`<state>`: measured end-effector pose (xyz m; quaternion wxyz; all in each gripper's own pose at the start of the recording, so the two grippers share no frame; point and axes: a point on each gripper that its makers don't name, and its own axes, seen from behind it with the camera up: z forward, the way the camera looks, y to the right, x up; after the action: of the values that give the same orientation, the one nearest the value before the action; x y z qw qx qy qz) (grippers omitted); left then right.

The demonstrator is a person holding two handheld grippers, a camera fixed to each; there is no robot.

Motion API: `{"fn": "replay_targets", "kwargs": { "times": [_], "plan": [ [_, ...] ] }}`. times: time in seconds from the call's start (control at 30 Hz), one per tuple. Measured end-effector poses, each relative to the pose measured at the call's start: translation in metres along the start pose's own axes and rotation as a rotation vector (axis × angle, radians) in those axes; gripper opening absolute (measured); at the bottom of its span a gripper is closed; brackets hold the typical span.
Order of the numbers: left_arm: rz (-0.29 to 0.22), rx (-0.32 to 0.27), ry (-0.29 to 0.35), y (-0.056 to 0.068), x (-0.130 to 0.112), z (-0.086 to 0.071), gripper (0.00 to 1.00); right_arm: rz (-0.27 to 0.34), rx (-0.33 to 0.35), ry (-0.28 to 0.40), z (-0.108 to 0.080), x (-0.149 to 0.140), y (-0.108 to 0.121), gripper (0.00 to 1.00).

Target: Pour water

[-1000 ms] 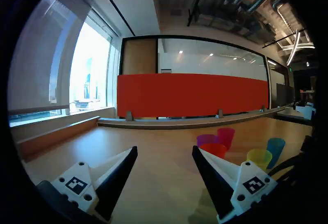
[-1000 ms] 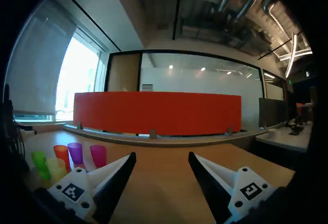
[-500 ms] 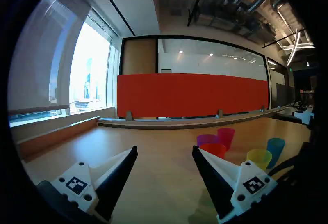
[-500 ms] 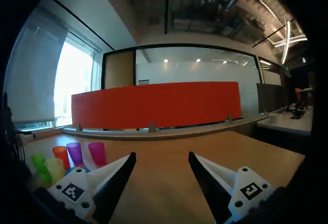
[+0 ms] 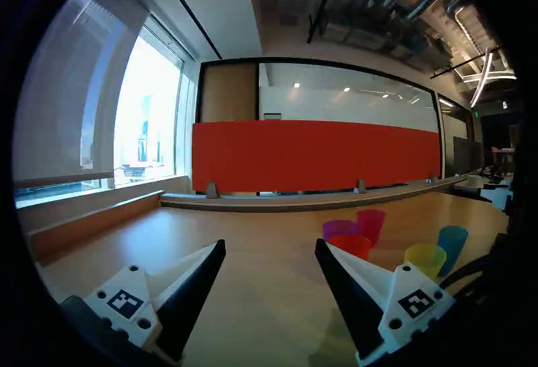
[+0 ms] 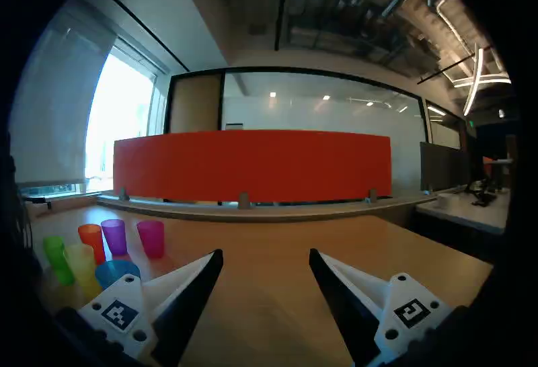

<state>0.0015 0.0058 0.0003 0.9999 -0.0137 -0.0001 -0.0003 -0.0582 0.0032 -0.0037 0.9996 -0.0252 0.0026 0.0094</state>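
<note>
Hiding from me: the orange cup (image 5: 351, 242) sits half behind a finger of my left gripper (image 5: 269, 279); the blue cup (image 6: 114, 273) has its lower part cut off by a finger of my right gripper (image 6: 265, 286).
Hard to tell: whether any cup holds water; they are tinted, see-through and small in both views.
Markings: black-and-white square codes, one on each finger, four in all; I can read no writing on the cups.
Cup count: six in the right gripper view, namely green cup (image 6: 57, 259), yellow cup (image 6: 82, 266), orange, purple cup (image 6: 114, 234), magenta cup (image 6: 150, 237) and blue; five in the left gripper view.
Cup place: bunched close on the wooden counter (image 6: 269, 246), on my side of the red partition (image 6: 252, 165), before its left end in the right gripper view.
Left gripper: fingers spread apart, clamping nothing, pointed at the red partition.
Right gripper: fingers spread apart, clamping nothing, also facing the red partition.
Counter count: a second counter (image 6: 464, 209) lies off the partition's right end.
</note>
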Motion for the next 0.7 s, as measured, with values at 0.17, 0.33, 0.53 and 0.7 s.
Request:
{"fn": "replay_targets", "kwargs": {
  "times": [0.17, 0.33, 0.53, 0.7],
  "plan": [
    [0.000, 0.000, 0.000, -0.0003, 0.0003, -0.0005, 0.99, 0.001, 0.000, 0.000, -0.0011, 0.0000, 0.0005, 0.99],
    [0.000, 0.000, 0.000, 0.0000, 0.0002, 0.0000, 0.99, 0.001, 0.000, 0.000, -0.0015, 0.0004, 0.0013, 0.99],
    [0.000, 0.000, 0.000, -0.0001, 0.0002, 0.0001, 0.99, 0.001, -0.003, -0.001, -0.0019, 0.0011, 0.0026, 0.99],
    [0.000, 0.000, 0.000, 0.0001, 0.0001, 0.0002, 0.99, 0.002, -0.002, -0.002, -0.0024, 0.0010, 0.0023, 0.99]
  ]
}}
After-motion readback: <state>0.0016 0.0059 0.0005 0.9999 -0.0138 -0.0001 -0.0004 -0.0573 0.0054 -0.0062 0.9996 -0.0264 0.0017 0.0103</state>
